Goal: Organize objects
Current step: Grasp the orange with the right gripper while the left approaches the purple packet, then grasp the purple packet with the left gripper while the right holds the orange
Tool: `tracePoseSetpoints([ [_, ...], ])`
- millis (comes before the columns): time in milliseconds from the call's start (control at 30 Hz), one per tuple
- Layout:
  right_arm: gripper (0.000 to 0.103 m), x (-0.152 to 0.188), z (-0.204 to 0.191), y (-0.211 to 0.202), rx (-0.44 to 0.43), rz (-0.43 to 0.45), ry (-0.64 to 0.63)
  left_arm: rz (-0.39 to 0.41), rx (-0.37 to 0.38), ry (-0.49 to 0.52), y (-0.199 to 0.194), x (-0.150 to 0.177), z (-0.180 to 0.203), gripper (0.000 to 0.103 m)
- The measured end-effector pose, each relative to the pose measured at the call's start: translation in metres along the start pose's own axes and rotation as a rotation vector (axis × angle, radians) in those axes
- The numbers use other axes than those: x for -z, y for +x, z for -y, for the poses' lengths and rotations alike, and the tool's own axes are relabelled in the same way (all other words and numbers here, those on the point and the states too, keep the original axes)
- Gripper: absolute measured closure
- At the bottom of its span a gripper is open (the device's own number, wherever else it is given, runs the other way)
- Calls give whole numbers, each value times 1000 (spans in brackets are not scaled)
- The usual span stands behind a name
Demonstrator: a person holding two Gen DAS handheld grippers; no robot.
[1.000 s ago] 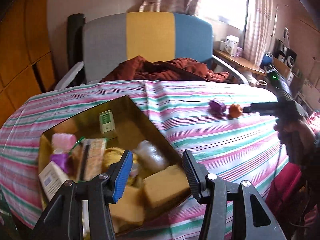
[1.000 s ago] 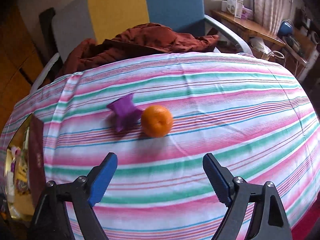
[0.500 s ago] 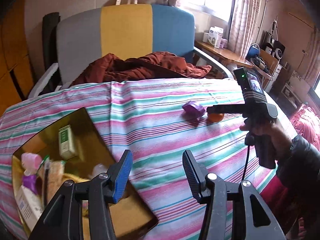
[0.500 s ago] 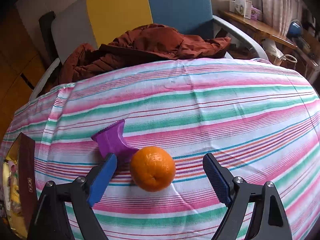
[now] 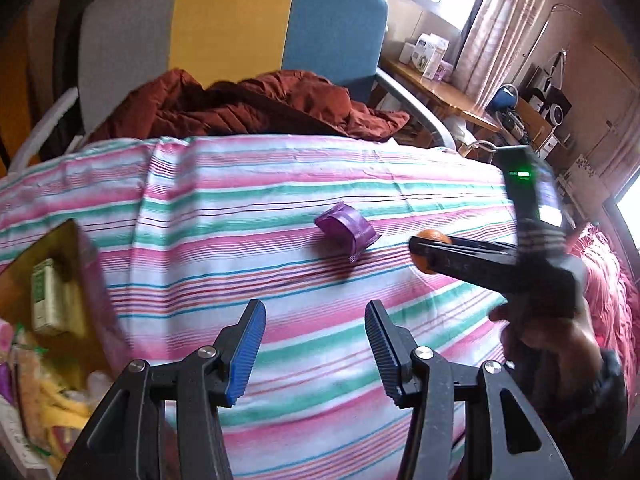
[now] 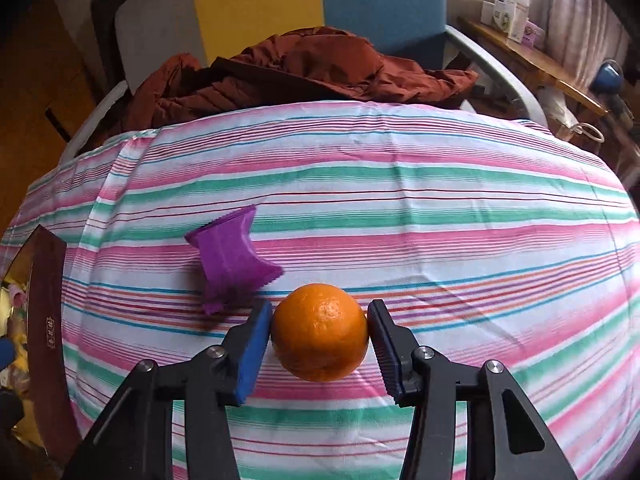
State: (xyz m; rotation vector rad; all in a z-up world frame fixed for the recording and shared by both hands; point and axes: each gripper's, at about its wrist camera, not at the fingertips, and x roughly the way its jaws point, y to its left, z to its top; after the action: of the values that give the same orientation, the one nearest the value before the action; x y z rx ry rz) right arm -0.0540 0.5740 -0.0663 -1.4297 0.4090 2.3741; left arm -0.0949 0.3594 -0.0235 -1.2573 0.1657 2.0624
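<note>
Right wrist view: the right gripper [image 6: 320,334] has just been closing, and where 1 second ago its jaws stood wide and short of the orange [image 6: 320,332], they now pinch that orange from both sides, the fruit resting on the striped cloth [image 6: 400,208]. The purple packet [image 6: 232,260], crimped at its ends, lies just beside the orange at upper left, apart from the blue pad [image 6: 252,344]. In the left wrist view the open box [image 5: 52,280] of packets, central 1 second ago, has slid to the left edge — the left gripper [image 5: 316,350] now looks over bare stripes toward the packet and the orange. The cloth, pink, green and white, covers a rounded surface; behind it stands a chair [image 5: 240,28] with grey, yellow and blue panels, a rust-red jacket [image 5: 256,104] heaped on it, and a wooden desk [image 5: 436,92] under a curtained window at right. The left gripper's jaws stand partly apart with nothing between them; a hand [image 5: 548,336] carries the right gripper at the frame's right.
</note>
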Motion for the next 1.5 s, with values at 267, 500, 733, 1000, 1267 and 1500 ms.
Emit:
tracePoseSetpoints([
  [267, 53, -1, 28, -5, 46, -19, 85, -70, 15, -75, 57, -36, 20, 51],
  [500, 53, 1, 37, 6, 41, -71, 106, -100, -11, -105, 100, -64, 35, 51],
  [733, 53, 1, 40, 8, 31, -75, 118, -141, -72, -124, 137, -79, 33, 50],
  [1000, 53, 2, 39, 8, 32, -72, 94, -145, -69, 11, 139, -52, 31, 69],
  [1267, 53, 3, 29, 7, -35, -52, 50, -102, -95, 117, 82, 27, 25, 70],
  [1500, 53, 9, -1, 6, -160, -39, -28, 5, -138, 166, 43, 82, 24, 70],
])
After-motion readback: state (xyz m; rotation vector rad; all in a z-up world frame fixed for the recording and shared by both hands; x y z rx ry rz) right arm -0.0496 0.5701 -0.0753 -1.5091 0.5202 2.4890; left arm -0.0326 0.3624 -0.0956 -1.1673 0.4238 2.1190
